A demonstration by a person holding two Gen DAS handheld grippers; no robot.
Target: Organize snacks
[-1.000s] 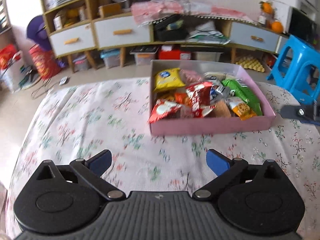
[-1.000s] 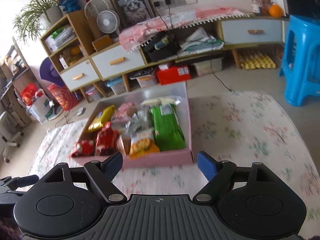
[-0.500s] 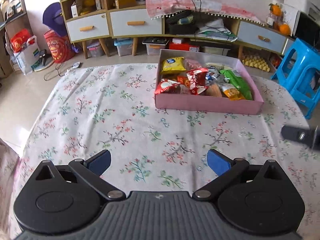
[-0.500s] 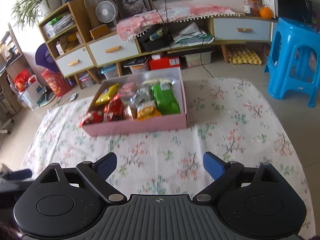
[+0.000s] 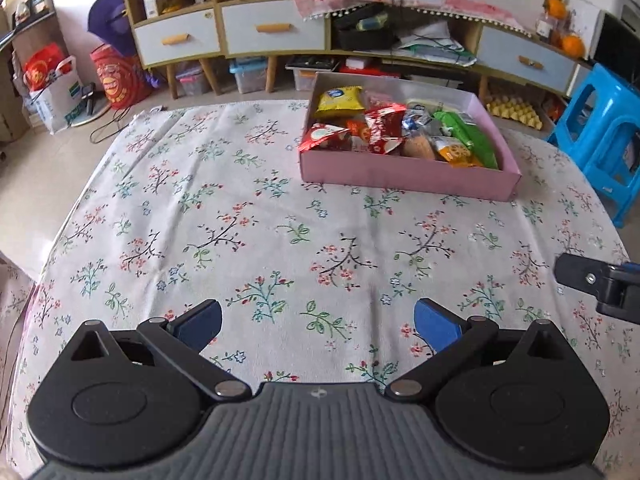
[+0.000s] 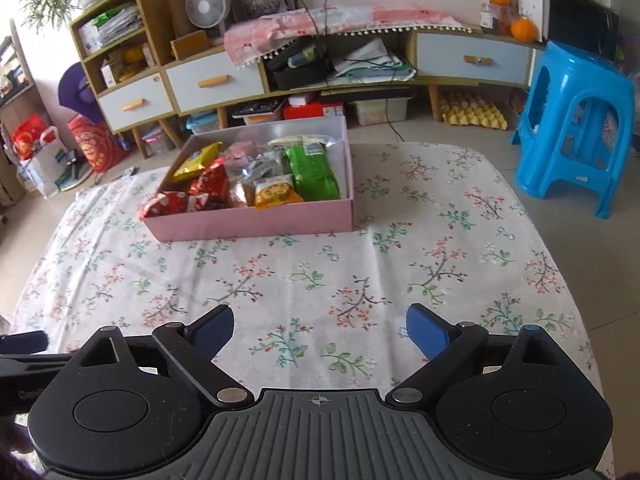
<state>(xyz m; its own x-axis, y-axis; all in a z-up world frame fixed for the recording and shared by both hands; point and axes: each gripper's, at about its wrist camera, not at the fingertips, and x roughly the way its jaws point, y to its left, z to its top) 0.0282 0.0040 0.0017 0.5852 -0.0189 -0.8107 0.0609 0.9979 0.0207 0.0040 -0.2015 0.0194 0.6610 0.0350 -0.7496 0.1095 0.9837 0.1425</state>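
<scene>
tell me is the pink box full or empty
Full. The pink box is open-topped and packed with snack packets, including a green bag and a yellow bag; a red packet overhangs its near-left corner.

A box point(image 6: 256, 222) full of snack packets point(image 6: 312, 168) sits on the far part of the table point(image 6: 360, 280). Behind the table stands a low cabinet point(image 6: 248, 80); a stool point(image 6: 572, 120) stands off its right side.
</scene>
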